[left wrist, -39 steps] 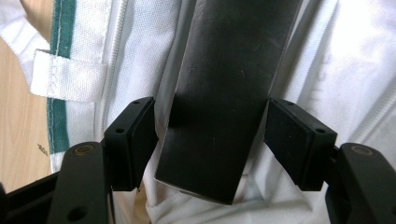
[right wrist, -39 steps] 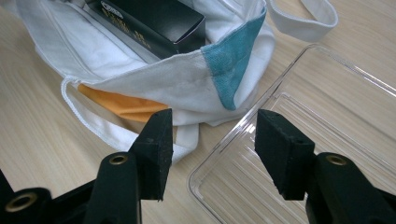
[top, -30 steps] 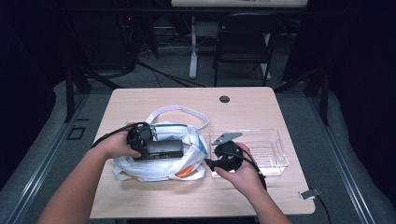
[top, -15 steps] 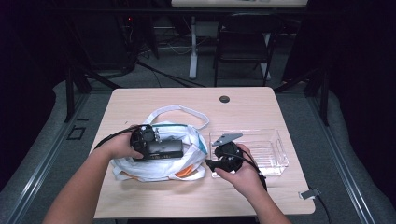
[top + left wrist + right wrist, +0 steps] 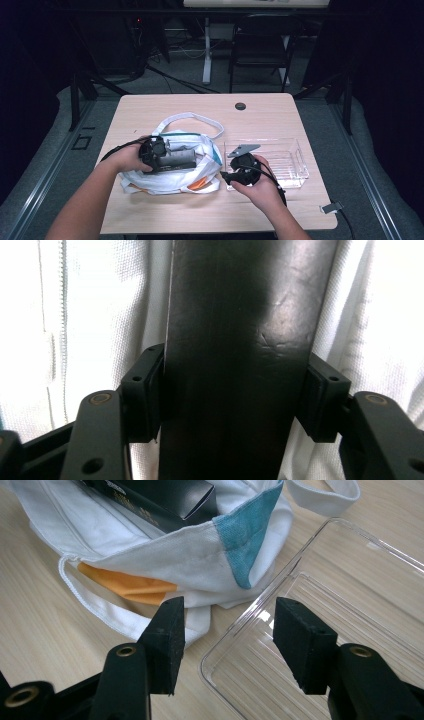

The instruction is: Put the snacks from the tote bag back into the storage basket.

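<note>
Closing lately, the left hand-held gripper (image 5: 230, 405) pinches the black box (image 5: 240, 340) inside the white bag (image 5: 172, 165). Right hand-held gripper (image 5: 227, 630) hangs spread beside the clear tray (image 5: 295, 172). Bag cloth may snag the box as it lifts.

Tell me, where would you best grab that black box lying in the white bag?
Probably across its narrow width, as the left gripper does now: the black box is long with flat, parallel sides that suit the jaws. Come from above through the white bag's open mouth, where the box lies exposed.

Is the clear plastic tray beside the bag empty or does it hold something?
Empty. The clear tray shows only its ribbed bottom in the high view and the right gripper view; the black box lies in the white bag.
</note>
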`<state>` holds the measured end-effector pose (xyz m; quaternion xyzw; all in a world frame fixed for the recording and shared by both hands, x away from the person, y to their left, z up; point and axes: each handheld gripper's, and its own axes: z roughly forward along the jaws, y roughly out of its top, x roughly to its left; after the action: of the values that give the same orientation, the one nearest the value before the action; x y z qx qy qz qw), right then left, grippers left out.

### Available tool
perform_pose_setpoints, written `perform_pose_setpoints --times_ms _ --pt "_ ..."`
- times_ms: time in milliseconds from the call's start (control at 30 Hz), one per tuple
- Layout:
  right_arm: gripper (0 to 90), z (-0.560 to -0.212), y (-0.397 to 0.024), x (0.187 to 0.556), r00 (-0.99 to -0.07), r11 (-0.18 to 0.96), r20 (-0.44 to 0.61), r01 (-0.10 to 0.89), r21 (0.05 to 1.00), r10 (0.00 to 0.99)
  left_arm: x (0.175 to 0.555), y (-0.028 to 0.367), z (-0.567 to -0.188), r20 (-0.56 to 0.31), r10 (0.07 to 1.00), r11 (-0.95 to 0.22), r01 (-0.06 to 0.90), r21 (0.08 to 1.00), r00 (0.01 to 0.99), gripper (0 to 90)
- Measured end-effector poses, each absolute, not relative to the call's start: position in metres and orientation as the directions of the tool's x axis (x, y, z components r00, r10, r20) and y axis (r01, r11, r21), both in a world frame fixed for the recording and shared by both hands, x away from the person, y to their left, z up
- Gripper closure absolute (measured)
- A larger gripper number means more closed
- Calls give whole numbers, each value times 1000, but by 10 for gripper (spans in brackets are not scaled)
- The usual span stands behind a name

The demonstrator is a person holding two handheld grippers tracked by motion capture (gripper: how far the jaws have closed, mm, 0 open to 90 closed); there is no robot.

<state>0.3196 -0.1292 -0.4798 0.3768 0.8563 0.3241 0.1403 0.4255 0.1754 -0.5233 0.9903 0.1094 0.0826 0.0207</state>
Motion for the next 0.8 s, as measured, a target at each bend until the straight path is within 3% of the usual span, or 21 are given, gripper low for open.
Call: perform_pose_setpoints --times_ms 800 --pt "465 -481 -130 322 -673 503 5 558 660 739 413 181 -512 214 186 -982 172 83 959 433"
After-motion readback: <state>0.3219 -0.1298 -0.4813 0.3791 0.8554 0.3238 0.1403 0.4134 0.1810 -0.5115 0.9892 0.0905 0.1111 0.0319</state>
